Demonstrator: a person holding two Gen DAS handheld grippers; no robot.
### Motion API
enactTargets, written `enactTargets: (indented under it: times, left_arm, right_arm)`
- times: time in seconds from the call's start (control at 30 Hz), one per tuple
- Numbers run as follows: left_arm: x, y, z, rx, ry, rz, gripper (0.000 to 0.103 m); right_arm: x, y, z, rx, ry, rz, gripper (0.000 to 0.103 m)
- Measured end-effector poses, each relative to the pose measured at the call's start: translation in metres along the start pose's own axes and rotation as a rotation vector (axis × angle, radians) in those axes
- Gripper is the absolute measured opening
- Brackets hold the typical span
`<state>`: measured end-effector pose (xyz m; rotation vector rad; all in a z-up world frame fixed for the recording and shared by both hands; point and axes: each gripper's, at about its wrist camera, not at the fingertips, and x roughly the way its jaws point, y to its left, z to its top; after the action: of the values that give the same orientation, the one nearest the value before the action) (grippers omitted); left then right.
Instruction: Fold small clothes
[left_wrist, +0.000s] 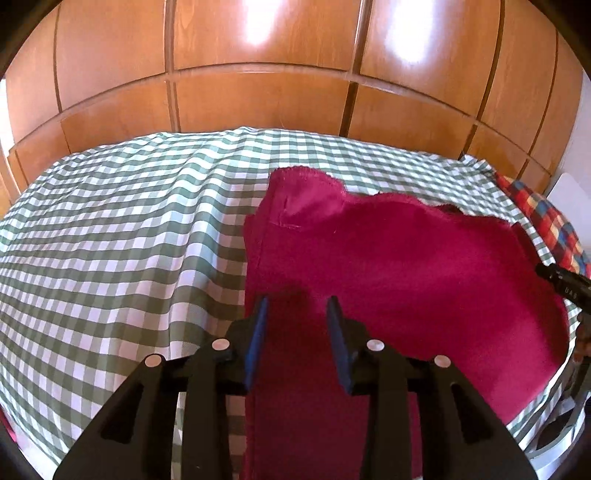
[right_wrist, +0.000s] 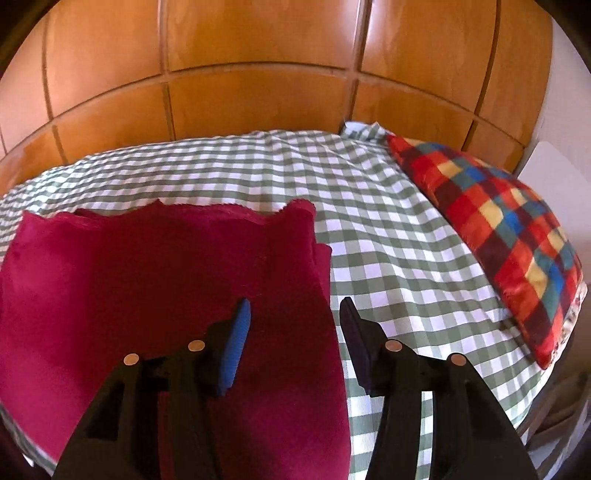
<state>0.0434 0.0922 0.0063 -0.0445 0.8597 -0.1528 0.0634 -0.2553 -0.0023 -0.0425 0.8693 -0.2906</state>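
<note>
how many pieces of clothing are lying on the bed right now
1. A magenta fleece garment lies on the green-checked bedcover, left of the multicoloured plaid pillow. Others may lie outside both views.

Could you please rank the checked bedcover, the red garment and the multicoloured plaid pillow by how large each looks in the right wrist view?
1. Checked bedcover, spreading widest.
2. Red garment, though it is nearest the camera, which inflates it.
3. Plaid pillow, clearly the smallest.
</note>
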Motion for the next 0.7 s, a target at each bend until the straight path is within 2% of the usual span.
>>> enactTargets:
  times: [0.03, 0.07, 0.23, 0.33, 0.43, 0.53, 0.7]
  left_arm:
    - [-0.002, -0.001, 0.000, -0.002, -0.006, -0.002, 0.035]
    - [-0.004, -0.002, 0.000, -0.001, -0.015, 0.000, 0.037]
    - [-0.008, -0.011, -0.005, 0.022, -0.025, -0.007, 0.040]
    - [-0.008, -0.016, -0.009, 0.032, -0.016, -0.015, 0.041]
    - [-0.010, -0.020, -0.013, 0.038, -0.014, -0.020, 0.041]
    - [-0.014, -0.023, -0.017, 0.043, -0.020, -0.027, 0.043]
    - [-0.018, -0.030, -0.023, 0.066, -0.025, -0.038, 0.044]
  right_arm:
    - [-0.003, 0.001, 0.000, -0.006, -0.005, 0.000, 0.053]
    - [-0.006, 0.002, 0.000, -0.009, -0.008, -0.001, 0.062]
    - [-0.021, 0.008, -0.003, -0.038, -0.039, -0.015, 0.064]
    - [-0.029, 0.007, -0.005, -0.036, -0.041, -0.008, 0.076]
    - [-0.035, 0.006, -0.009, -0.046, -0.046, -0.010, 0.076]
    - [-0.036, 0.005, -0.014, -0.062, -0.027, 0.000, 0.082]
    - [-0.033, 0.002, -0.024, -0.062, 0.008, 0.007, 0.082]
